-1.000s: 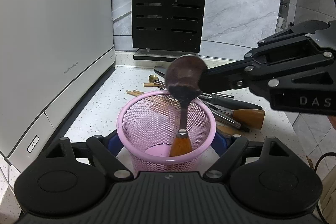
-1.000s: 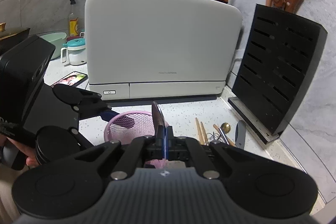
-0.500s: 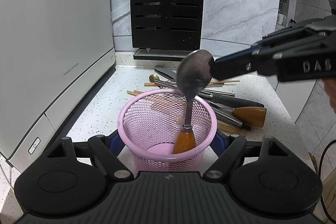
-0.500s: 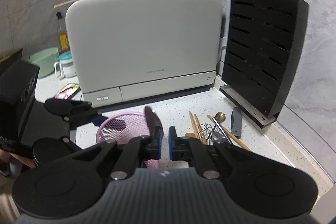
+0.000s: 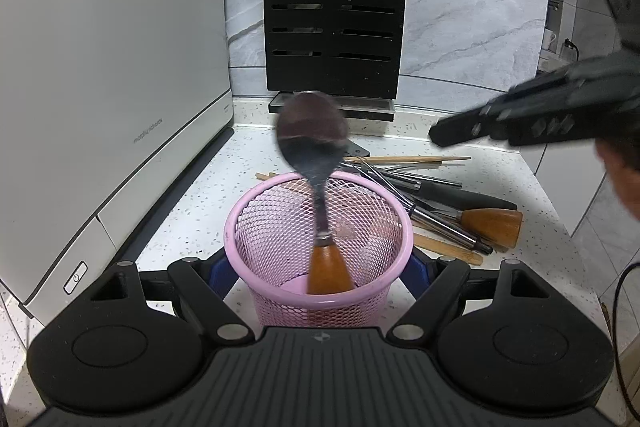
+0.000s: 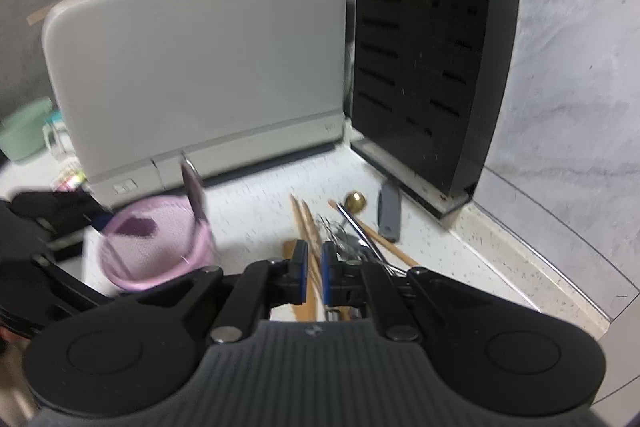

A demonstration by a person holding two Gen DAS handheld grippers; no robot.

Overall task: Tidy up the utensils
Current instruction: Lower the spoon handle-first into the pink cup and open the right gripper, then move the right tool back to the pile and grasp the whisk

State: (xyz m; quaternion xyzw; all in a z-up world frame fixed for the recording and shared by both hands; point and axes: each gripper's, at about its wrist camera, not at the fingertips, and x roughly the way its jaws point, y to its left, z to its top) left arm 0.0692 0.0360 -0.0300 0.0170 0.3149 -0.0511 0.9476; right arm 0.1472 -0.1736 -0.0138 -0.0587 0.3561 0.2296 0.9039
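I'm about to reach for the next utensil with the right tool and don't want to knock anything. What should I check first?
1. The spoon stands in the pink basket, handle down: ok.
2. The left tool has a pad against each side of the pink basket: ok.
3. The right tool is clear of the spoon: ok.
4. The right tool is wide enough to take a utensil: not ok, it is nearly closed and empty.
5. The utensil pile lies on the counter just ahead of the right tool: ok.
6. Which piece lies free on top: cannot tell, the pile is tangled and blurred.
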